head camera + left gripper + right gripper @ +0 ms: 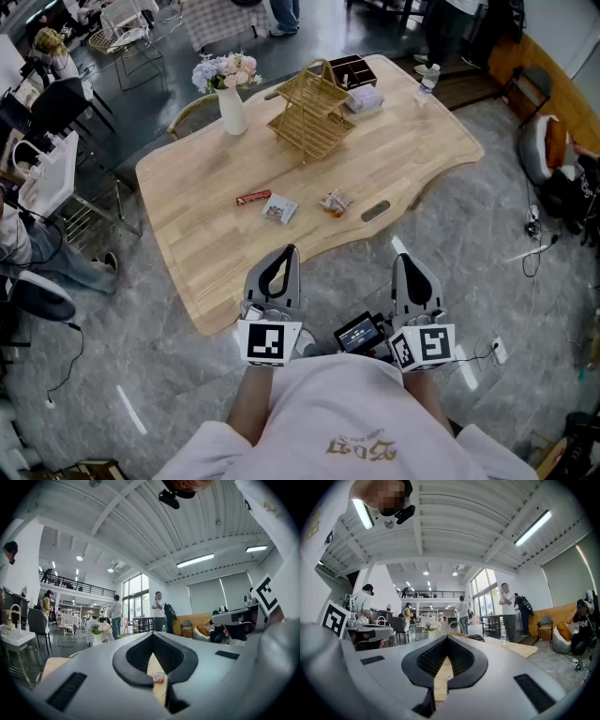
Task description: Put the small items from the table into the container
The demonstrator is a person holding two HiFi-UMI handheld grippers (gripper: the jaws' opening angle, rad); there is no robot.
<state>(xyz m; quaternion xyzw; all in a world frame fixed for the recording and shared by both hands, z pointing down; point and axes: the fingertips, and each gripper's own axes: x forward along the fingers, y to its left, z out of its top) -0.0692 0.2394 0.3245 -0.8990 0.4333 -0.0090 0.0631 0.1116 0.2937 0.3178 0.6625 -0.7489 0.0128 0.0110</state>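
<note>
1. Lying loose in a row on the worktop [206,253], towards its near edge and apart from one another: a red bar [253,198], a small square packet [279,209], a crinkled snack packet [335,202] and a dark oblong piece [375,212]. None in the container so far.
2. Standing well behind that row, mid-worktop: a wicker basket [312,111] with a hoop handle over the top, most likely the container meant.
3. Held level off the near edge, well short of every item: left gripper [289,251] and right gripper [401,261], fingers [140,656] of each pressed together on nothing.
4. Risks shoving instead of grasping if brought in without parting the fingers first; could plough a light packet along the wood, or off the edge.
5. Risks a poor pinch on the flat packets and bar, lying flush and offering little to bite on; could catch only a corner and drop the thing on the way to the basket.
6. Risks snagging the handle or tipping the light basket if lowered in carelessly from the front.
7. Risks toppling the vase of flowers [232,98] near the basket's left side when reaching across with the left gripper.
8. Risks a wrong drop-off into the dark box [354,67] just behind the basket.
</note>
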